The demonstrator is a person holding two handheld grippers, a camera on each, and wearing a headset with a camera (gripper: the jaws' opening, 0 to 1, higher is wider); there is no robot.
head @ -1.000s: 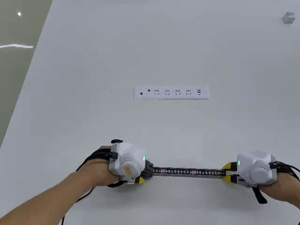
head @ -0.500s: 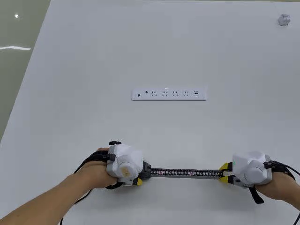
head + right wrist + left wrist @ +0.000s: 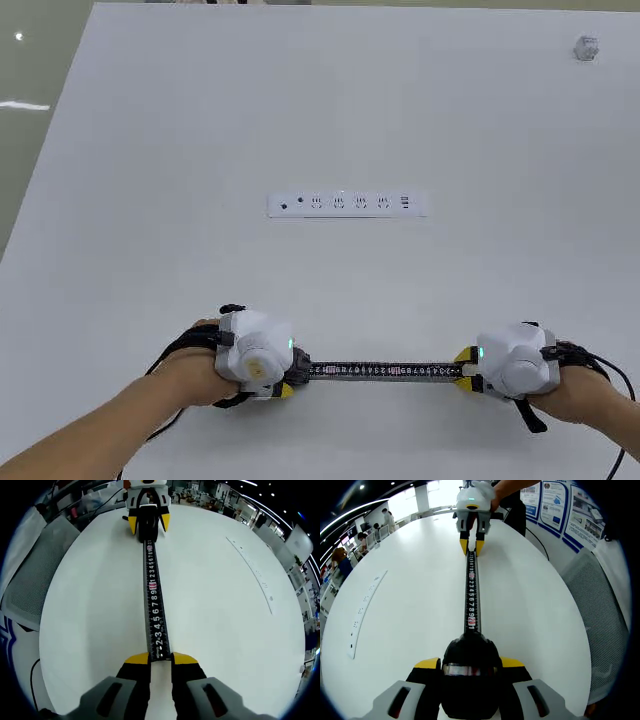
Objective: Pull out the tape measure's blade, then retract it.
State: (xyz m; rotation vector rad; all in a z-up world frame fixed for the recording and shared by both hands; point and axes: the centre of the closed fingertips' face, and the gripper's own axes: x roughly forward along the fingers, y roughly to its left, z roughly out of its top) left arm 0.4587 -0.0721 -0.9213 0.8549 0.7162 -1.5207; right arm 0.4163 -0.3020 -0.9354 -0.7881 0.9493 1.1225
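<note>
**Left gripper** [image 3: 296, 372], white body, black jaws with yellow tips. It sits at the near left of the white table [image 3: 200, 150]. The jaws are clamped on either side of the case.

**Tape measure case** [image 3: 471, 672], black, rounded, plastic. It is seated between the left jaws with its mouth facing the person's right.

**Blade** [image 3: 385, 371], a dark metal strip with pale and red numerals, printed face up. It is drawn out of the case and spans the gap between the two grippers. The long axis runs left to right along the near edge of the table, roughly parallel to the power strip. The free tip points right. The blade sits low over the table; whether it touches cannot be told.

**Power strip** [image 3: 346, 204], white, long, multi-socket. It lies flat mid-table, well apart from the work.

**Right gripper** [image 3: 465, 370], white body, same yellow-tipped jaws. It sits at the near right. The jaws are set narrow and pinch the blade's tip end between them, as the right gripper view [image 3: 160, 659] shows.

**Small pale object** [image 3: 586, 47], at the far right corner. Its kind cannot be told.

**Step in hand (judged):** the pull-out looks at or near its full reach, and retraction is not yet begun.

**Next move (judged):**
- The right gripper carries the tip leftward along the same line toward the case mouth, staying pinched so the spring cannot whip the blade.
- The left gripper holds the case level and steady.
</note>
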